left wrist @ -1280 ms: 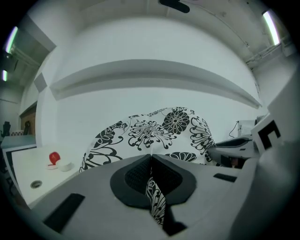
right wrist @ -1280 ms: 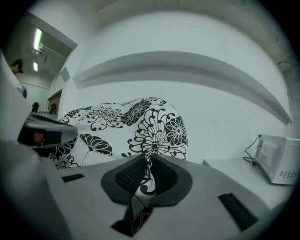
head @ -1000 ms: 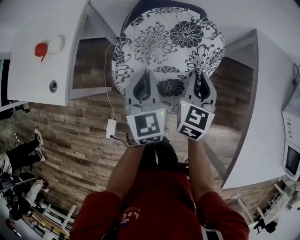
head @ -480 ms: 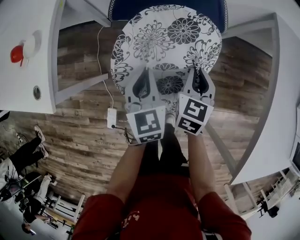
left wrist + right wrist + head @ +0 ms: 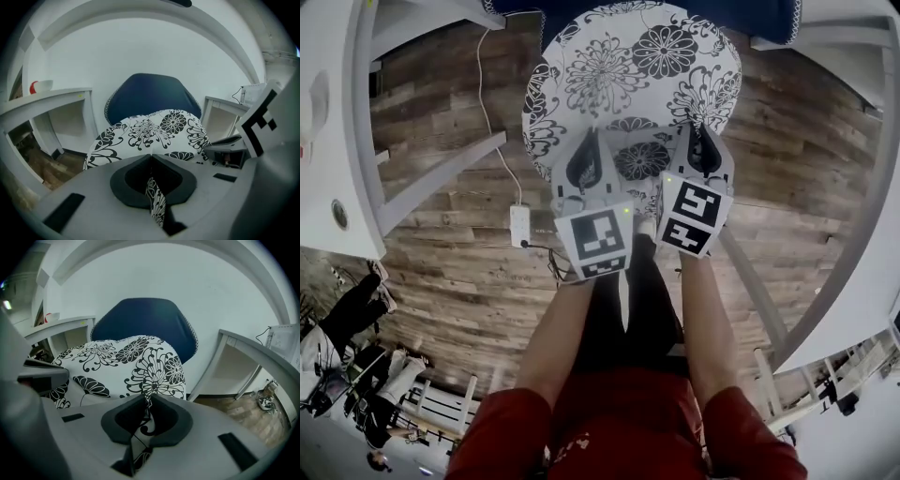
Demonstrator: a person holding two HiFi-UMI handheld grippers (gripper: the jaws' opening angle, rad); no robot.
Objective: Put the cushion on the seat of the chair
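Your left gripper [image 5: 151, 157] has its jaws pinched down on the near edge of the cushion [image 5: 150, 133], with a fold of the flowery fabric poking back between the pads. Same deal on your right gripper [image 5: 144, 399]: jaws closed tight on the same edge, a bit further along. The two grippers sit side by side, close together. The cushion is white with black flower prints and it spreads out ahead of both, right in front of the blue back of the chair [image 5: 145, 319]. You can't really tell whether it's touching the seat. There's a white desk [image 5: 328, 141] on each side, and a wood floor [image 5: 469, 281] underneath.
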